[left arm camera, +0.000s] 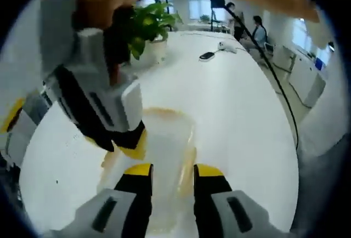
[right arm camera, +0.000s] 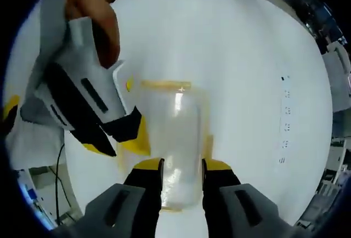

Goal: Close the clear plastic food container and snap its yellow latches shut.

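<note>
The clear plastic container (left arm camera: 170, 139) lies on the white table (left arm camera: 236, 117), lid on, with yellowish latch strips along its rim (left arm camera: 164, 112). My left gripper (left arm camera: 174, 172) is open, its yellow-tipped jaws over the container's near end. The right gripper (left arm camera: 118, 142) reaches in from the upper left, one yellow tip against the container's left edge. In the right gripper view the container (right arm camera: 175, 128) runs away from me, a yellow latch (right arm camera: 164, 85) at its far end. My right gripper (right arm camera: 182, 166) stands open astride its near end. The left gripper (right arm camera: 118, 139) touches its left side.
A potted plant (left arm camera: 148, 29) stands at the far side of the table, with a black device (left arm camera: 207, 56) and a white mouse (left arm camera: 227, 47) beyond. People sit at the back (left arm camera: 258, 29). A black cable (left arm camera: 279, 84) crosses on the right. A hand (right arm camera: 93, 13) holds the left gripper.
</note>
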`<act>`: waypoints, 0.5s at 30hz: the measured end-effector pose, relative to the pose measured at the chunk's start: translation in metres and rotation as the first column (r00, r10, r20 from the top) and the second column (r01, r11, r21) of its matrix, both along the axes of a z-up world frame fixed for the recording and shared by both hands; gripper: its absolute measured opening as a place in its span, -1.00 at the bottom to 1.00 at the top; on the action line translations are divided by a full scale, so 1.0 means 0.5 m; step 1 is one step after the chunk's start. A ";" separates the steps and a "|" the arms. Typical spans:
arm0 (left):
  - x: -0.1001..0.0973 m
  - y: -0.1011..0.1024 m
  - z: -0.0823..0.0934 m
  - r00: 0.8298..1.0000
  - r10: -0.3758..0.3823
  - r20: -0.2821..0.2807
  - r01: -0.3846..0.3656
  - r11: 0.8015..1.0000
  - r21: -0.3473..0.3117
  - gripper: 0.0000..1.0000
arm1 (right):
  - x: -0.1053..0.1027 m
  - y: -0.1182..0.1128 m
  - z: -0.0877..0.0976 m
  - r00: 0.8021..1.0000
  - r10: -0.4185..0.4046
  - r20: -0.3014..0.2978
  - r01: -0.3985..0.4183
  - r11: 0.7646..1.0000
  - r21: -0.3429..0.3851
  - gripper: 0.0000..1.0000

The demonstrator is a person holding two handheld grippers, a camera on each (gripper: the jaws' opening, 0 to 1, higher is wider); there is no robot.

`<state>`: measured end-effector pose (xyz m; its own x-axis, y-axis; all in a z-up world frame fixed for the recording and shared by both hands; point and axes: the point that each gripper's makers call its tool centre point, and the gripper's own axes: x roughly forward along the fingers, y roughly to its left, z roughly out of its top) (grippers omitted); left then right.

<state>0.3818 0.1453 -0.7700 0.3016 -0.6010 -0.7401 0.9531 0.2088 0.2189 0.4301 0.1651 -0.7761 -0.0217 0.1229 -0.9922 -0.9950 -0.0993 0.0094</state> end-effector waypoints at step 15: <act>0.001 -0.005 -0.020 0.980 -0.116 0.163 0.070 0.962 0.263 -0.49 | 0.008 0.000 0.000 1.000 0.018 0.016 -0.017 1.000 -0.014 -0.50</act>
